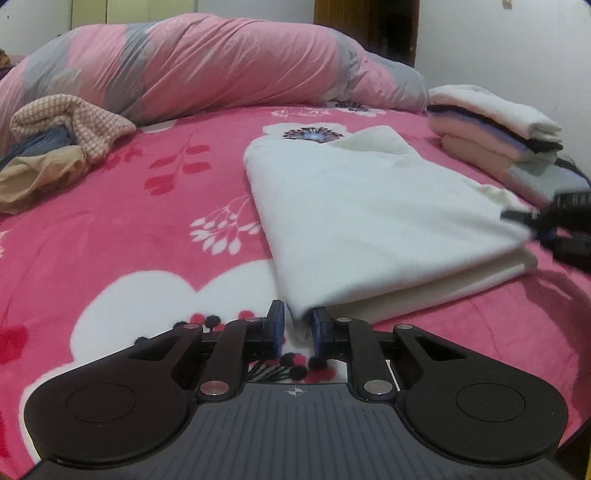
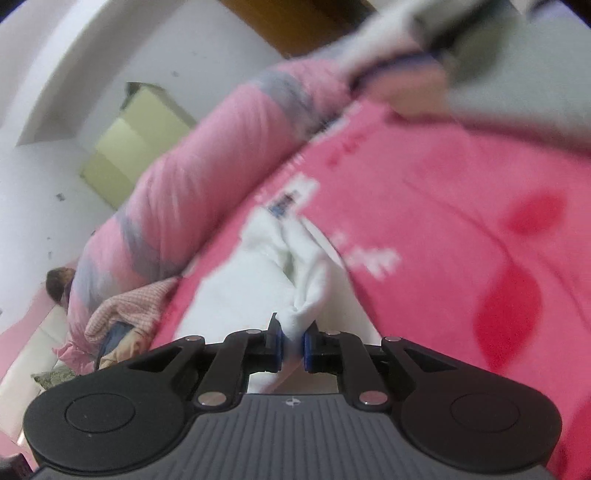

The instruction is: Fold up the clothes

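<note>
Left claw (image 1: 298, 326): black two-finger claw with blue pads, nearest the lens in the left wrist view; clenched on the near corner of the white soft folded garment (image 1: 362, 218), a pinch of cloth showing between the pads.
Right claw (image 2: 292, 341): same black build with blue pads; clenched on a bunched corner of the white garment (image 2: 258, 280); also seen at the right edge of the left wrist view (image 1: 532, 225), blurred, touching the garment's right corner.
White garment: lies flat on the bed, folded in layers, a cream under-layer showing along its near right edge; it stretches away from the left claw toward the quilt.
Bed cover (image 1: 147, 229): pink fleece blanket with white flower shapes and red leaf prints; carries everything listed.
Loose clothes heap (image 1: 59, 144): left side of the bed, well apart from the white garment; a pink-and-white checked knit piece on top, blue denim and a tan piece beneath it.
Folded stack (image 1: 502, 129): right side of the bed, near the garment's far right; white piece on top, then dark, lilac, peach and pale grey layers.
Rolled quilt (image 1: 207, 70): pink and grey, bulky, lying across the far end of the bed.
Far background: white wall (image 1: 498, 44); brown wooden door frame (image 1: 365, 22); pale yellow-green cupboard (image 2: 136, 144) in the right wrist view.
</note>
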The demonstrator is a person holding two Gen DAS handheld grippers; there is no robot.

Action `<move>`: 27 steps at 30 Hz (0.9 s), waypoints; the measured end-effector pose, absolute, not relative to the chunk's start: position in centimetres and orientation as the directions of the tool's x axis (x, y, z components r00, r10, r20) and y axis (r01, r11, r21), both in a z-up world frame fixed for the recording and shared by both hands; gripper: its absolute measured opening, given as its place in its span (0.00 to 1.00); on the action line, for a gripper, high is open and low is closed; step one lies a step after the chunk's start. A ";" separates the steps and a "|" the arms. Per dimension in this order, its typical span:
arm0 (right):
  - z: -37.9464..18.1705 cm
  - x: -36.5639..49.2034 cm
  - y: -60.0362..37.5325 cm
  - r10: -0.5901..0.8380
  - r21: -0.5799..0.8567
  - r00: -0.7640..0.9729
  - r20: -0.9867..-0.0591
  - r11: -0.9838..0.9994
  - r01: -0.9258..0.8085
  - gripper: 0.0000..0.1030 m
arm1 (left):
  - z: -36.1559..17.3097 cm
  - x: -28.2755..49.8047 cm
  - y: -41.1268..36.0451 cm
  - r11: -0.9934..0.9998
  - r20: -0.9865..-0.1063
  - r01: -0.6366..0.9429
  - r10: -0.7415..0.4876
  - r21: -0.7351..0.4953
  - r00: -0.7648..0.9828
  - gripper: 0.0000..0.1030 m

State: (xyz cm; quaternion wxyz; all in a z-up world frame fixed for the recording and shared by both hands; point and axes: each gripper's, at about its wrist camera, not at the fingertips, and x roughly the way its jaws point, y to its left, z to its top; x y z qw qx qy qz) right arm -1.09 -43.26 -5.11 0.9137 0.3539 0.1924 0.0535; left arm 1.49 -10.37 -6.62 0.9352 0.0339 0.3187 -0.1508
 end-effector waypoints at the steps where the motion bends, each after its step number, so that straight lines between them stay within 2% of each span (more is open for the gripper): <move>1: -5.5 -1.3 -43.3 0.232 0.670 0.919 -0.320 0.741 0.047 0.10 | -6.6 1.5 -10.3 0.954 -0.607 0.299 -0.256 -0.032 0.752 0.15; 5: -6.9 -2.0 -43.5 0.223 0.680 0.912 -0.345 0.729 0.079 0.10 | -7.0 1.7 -9.6 0.961 -0.624 0.273 -0.246 -0.054 0.742 0.14; 9: -9.5 -1.5 -43.9 0.223 0.694 0.883 -0.413 0.705 0.147 0.10 | -7.1 1.6 -9.8 0.960 -0.623 0.275 -0.243 -0.046 0.743 0.12; 13: -7.6 -2.3 -43.9 0.224 0.698 0.910 -0.350 0.710 0.094 0.10 | -7.0 1.5 -9.8 0.957 -0.622 0.287 -0.245 -0.033 0.744 0.11; 18: -10.3 -1.5 -44.1 0.225 0.674 0.879 -0.420 0.726 0.136 0.09 | -7.5 1.6 -9.9 0.957 -0.627 0.289 -0.249 -0.039 0.739 0.11; 22: -10.1 -1.6 -44.3 0.237 0.668 0.875 -0.422 0.734 0.123 0.09 | -7.5 1.4 -9.3 0.947 -0.625 0.316 -0.277 -0.051 0.730 0.12; 27: -9.7 -2.4 -45.7 0.272 0.694 0.865 -0.421 0.710 0.114 0.20 | -7.0 0.8 -6.9 0.927 -0.616 0.354 -0.350 -0.122 0.706 0.15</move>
